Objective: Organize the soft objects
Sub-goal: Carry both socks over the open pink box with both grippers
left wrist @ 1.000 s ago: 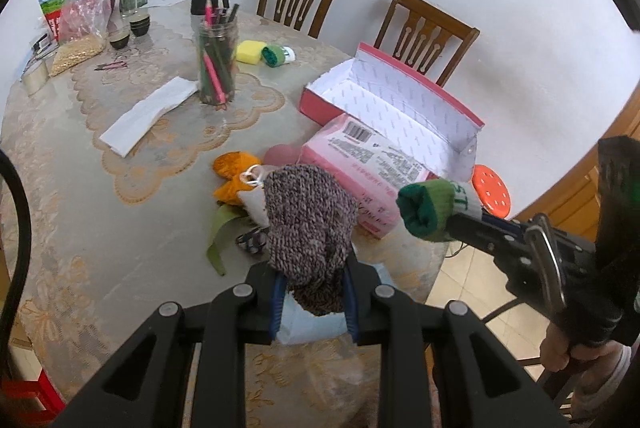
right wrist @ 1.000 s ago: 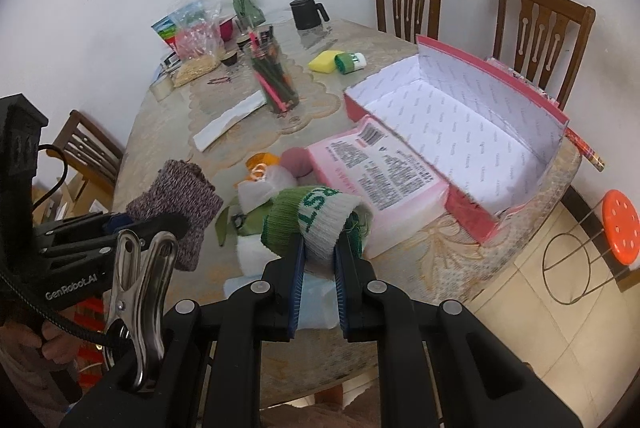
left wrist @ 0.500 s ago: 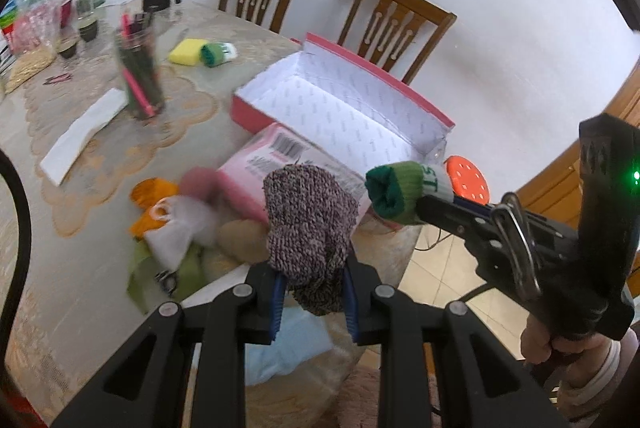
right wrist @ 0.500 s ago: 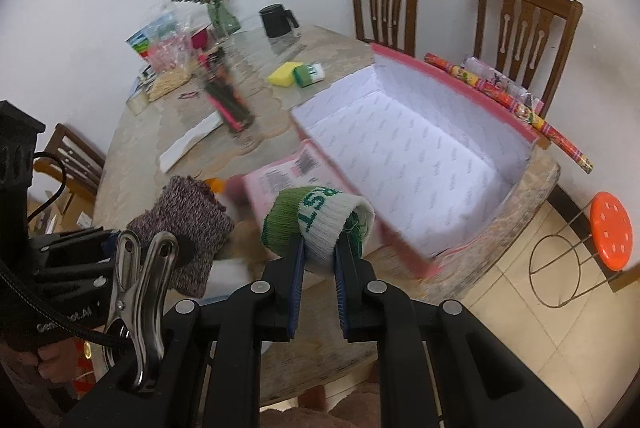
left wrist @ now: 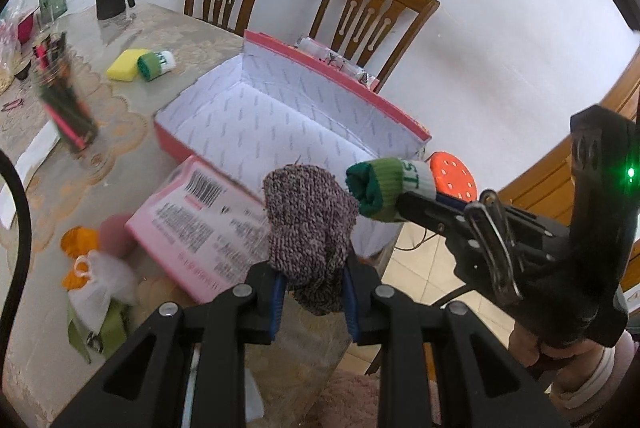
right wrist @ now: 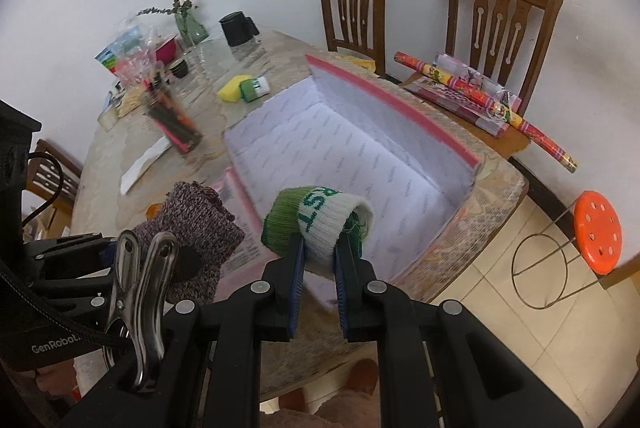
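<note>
Presently left gripper [left wrist: 313, 302] clamps a mottled knit sock [left wrist: 310, 224]; right gripper [right wrist: 319, 272] pinches a green-white sock [right wrist: 320, 224] above the pink box [right wrist: 424, 139].

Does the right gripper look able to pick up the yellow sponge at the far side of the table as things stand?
Probably not yet: the right gripper is shut on a rolled green-and-white sock, and the yellow sponge lies beyond the open pink box.

The round table [right wrist: 496, 183] (lace-patterned cloth) bears an open pink box [right wrist: 360, 163], a yellow sponge [right wrist: 232, 88] and a black mug [right wrist: 237, 28].
</note>
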Tool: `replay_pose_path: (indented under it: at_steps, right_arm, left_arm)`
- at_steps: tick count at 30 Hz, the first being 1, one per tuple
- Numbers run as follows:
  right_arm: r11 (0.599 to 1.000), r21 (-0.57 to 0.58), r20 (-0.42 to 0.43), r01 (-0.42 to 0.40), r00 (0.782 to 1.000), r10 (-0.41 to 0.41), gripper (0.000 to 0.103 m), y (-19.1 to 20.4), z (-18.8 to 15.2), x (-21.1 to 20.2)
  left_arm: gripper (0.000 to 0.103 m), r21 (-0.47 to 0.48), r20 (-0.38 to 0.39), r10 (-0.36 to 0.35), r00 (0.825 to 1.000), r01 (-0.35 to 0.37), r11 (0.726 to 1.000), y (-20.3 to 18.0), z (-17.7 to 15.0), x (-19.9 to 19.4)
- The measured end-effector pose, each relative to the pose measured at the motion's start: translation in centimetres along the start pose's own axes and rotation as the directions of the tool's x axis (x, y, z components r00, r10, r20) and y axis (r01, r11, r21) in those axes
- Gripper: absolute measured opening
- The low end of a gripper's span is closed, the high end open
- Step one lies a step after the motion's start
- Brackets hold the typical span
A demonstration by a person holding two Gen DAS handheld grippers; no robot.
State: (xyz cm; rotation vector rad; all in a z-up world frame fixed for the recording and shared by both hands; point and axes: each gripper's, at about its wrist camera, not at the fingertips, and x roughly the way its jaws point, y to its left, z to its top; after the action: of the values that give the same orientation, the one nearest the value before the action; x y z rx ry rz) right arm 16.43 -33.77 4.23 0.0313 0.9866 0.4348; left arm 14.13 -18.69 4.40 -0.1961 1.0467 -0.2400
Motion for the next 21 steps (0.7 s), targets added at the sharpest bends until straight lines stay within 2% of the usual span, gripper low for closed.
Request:
replay_pose_path:
  at_steps: [12,21]
  right_arm:
    - [1.0,-0.008,-0.031,0.006,1.0,-0.006,0.016,-3.7,2.3,3.6]
    - [1.0,-0.018,-0.065,-0.002,0.998,0.001,0.016,-5.1,3.3,6.6]
  left_arm:
    - [0.025,-0.028,-0.014,0.074,0.997,-0.074,0.997,-0.1,4.3,5.4]
    - [0.025,-0.041,-0.066,0.131,0.989,-0.134,0.99,0.5,6.0,9.7]
